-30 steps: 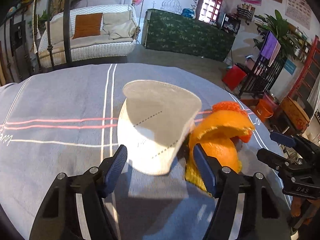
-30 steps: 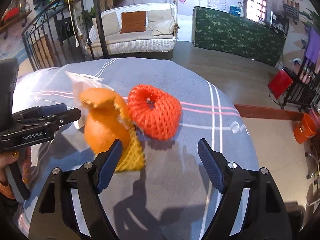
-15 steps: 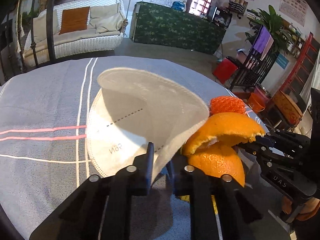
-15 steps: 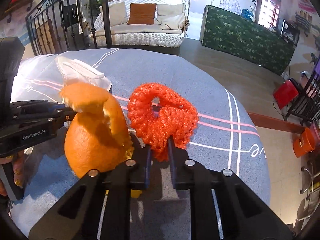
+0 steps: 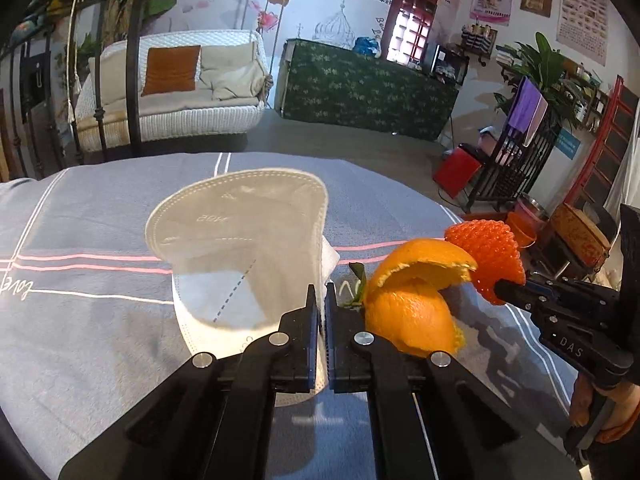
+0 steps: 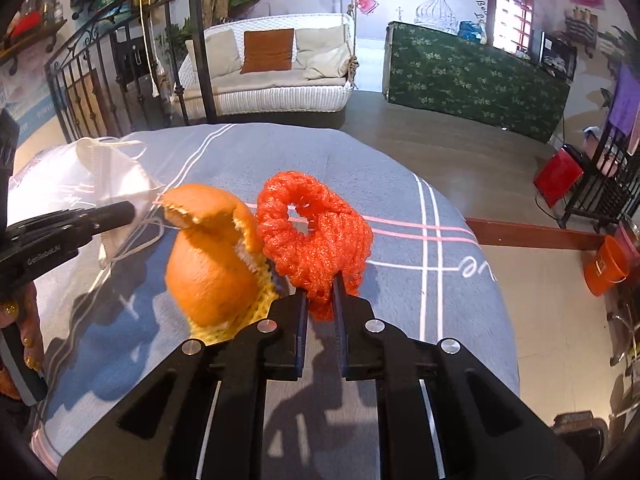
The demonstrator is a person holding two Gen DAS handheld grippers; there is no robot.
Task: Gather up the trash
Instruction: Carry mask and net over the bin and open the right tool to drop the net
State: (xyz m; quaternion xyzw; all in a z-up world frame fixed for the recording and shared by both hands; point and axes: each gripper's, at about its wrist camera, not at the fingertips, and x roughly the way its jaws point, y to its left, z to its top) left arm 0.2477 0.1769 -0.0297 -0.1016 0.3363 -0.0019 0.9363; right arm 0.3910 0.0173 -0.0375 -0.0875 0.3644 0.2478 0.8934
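Observation:
My left gripper (image 5: 320,300) is shut on the edge of a white face mask (image 5: 240,248), which stands up off the grey tablecloth (image 5: 80,320). My right gripper (image 6: 320,294) is shut on a red foam fruit net (image 6: 316,232). An orange peel (image 5: 412,296) on a yellow foam net sits between the two. In the right wrist view the peel (image 6: 212,264) is left of the net, and the mask (image 6: 108,172) and left gripper (image 6: 124,210) are further left. The right gripper (image 5: 500,290) with the red net (image 5: 488,252) also shows in the left wrist view.
The round table's far edge (image 6: 460,208) drops to a wooden floor. Beyond are a white wicker sofa (image 5: 172,96), a green-covered counter (image 5: 368,88), a red bin (image 5: 456,168) and an orange bucket (image 6: 604,264). A black railing (image 6: 120,80) stands at the left.
Both grippers went from wide open to shut: the left closed on the mask, the right on the red net. Both items now sit raised in the fingers.

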